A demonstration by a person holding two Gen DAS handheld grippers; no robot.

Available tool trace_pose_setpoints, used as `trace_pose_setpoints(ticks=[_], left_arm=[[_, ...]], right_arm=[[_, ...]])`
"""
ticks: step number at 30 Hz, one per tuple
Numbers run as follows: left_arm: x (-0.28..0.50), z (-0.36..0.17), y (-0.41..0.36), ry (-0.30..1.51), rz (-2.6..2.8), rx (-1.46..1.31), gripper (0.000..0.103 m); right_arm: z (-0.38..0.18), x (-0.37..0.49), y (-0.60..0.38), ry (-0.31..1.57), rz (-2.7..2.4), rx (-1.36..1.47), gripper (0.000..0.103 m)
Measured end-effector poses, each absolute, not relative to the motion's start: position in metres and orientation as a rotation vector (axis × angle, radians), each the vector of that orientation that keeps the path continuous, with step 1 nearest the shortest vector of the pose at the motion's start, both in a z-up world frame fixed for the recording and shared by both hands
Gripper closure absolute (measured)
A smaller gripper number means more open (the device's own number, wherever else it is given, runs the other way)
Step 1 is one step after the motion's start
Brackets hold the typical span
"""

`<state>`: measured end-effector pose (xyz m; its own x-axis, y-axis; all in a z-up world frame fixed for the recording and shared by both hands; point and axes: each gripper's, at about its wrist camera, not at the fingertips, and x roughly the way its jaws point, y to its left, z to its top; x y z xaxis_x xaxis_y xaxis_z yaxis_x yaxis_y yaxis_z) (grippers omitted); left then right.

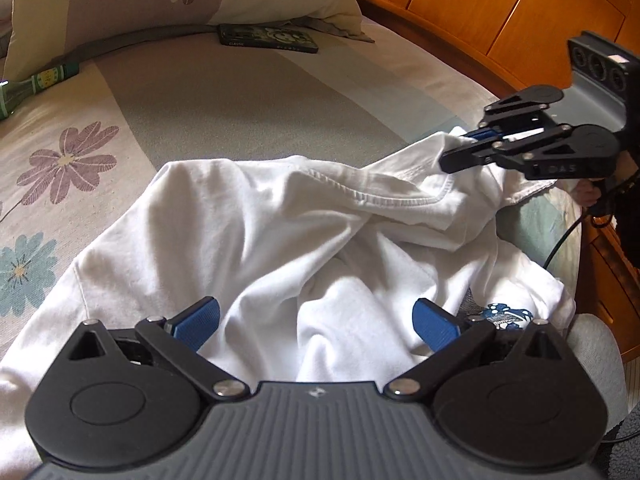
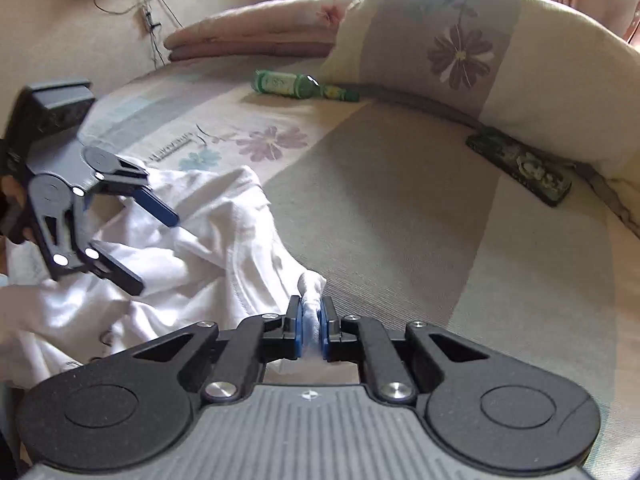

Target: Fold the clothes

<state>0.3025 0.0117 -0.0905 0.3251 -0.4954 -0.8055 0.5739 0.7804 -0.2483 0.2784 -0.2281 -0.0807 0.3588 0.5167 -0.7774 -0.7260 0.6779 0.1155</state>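
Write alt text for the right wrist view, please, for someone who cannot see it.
The right gripper pinches a bunched edge of a white shirt between its blue-padded fingers over a flowered bed cover. To the left, the left gripper is open above the crumpled shirt. Behind lie a green bottle, a dark flat box and a large pillow.

Two black hand-held grippers with blue pads

Round black plastic parts, shiny silver screws and ridged grey bodies are seen on the left gripper (image 1: 316,320) and right gripper (image 2: 311,330).
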Motion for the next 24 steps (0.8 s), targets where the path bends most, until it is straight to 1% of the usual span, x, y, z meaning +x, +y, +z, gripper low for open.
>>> trace_pose_setpoints(ticks=[8, 11, 13, 14, 15, 16, 17, 18, 20, 21, 24], left_arm=[[0.285, -0.087, 0.031, 1.031, -0.643, 0.056, 0.001], [0.277, -0.080, 0.038, 1.024, -0.630, 0.062, 0.001], [0.273, -0.075, 0.041, 1.012, -0.630, 0.071, 0.001], [0.271, -0.073, 0.042, 1.005, -0.631, 0.076, 0.001], [0.269, -0.070, 0.043, 0.997, -0.632, 0.081, 0.001], [0.267, -0.068, 0.044, 0.991, -0.633, 0.083, 0.001], [0.266, -0.066, 0.044, 0.986, -0.636, 0.080, 0.001], [0.265, -0.066, 0.044, 0.981, -0.639, 0.077, 0.001], [0.263, -0.065, 0.044, 0.971, -0.643, 0.074, 0.001], [0.262, -0.064, 0.045, 0.967, -0.644, 0.072, 0.001], [0.261, -0.060, 0.049, 0.951, -0.647, 0.068, 0.001]], right_arm=[[-0.060, 0.196, -0.187, 0.856, 1.016, -0.385, 0.090], [-0.061, 0.188, -0.182, 0.869, 1.026, -0.400, 0.082], [-0.063, 0.187, -0.181, 0.881, 1.022, -0.406, 0.081], [-0.061, 0.189, -0.182, 0.879, 1.018, -0.394, 0.079], [-0.053, 0.193, -0.186, 0.861, 1.014, -0.361, 0.071], [-0.045, 0.197, -0.190, 0.843, 1.009, -0.327, 0.066], [-0.038, 0.203, -0.193, 0.828, 1.001, -0.294, 0.056], [-0.032, 0.211, -0.196, 0.817, 0.989, -0.261, 0.048], [-0.024, 0.234, -0.199, 0.816, 0.970, -0.174, 0.046], [-0.024, 0.248, -0.199, 0.831, 0.965, -0.119, 0.042], [-0.035, 0.297, -0.196, 0.889, 0.946, 0.051, 0.039]])
